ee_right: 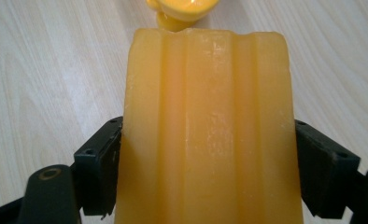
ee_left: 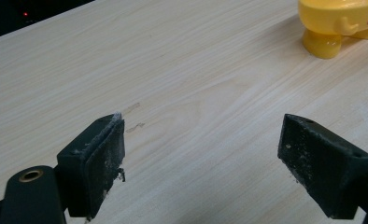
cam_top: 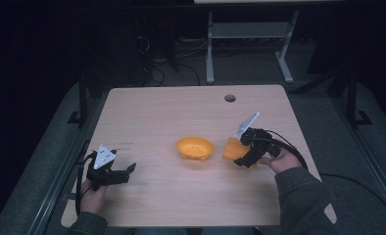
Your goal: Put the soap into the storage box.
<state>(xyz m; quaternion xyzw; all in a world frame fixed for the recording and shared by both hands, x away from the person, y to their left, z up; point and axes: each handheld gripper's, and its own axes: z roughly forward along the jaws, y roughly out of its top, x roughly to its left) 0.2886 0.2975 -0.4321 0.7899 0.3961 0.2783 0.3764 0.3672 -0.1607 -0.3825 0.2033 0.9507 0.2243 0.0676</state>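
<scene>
A: In the high view we see the right gripper at the right of the wooden table, held by the person's right hand. What do we record for its jaws?

B: We record them clamped on the orange block. In the right gripper view the orange block stands between the two black jaws, its ribbed face toward the camera and each jaw pressed against one of its sides.

A: And where do we place the block on the table?

B: We place it at the right of centre, just beside the yellow bowl but apart from it. Whether the block touches the tabletop we cannot tell. In the right gripper view the yellow bowl shows just past the top edge of the block.

A: What do we note for the left gripper?

B: We note it near the table's front left corner, held by the left hand, well apart from the bowl. In the left gripper view its jaws stand wide apart over bare wood, with nothing between them.

A: Does the bowl appear there too?

B: Yes: the yellow bowl sits at the upper right of that view, resting on a short rounded foot.
</scene>
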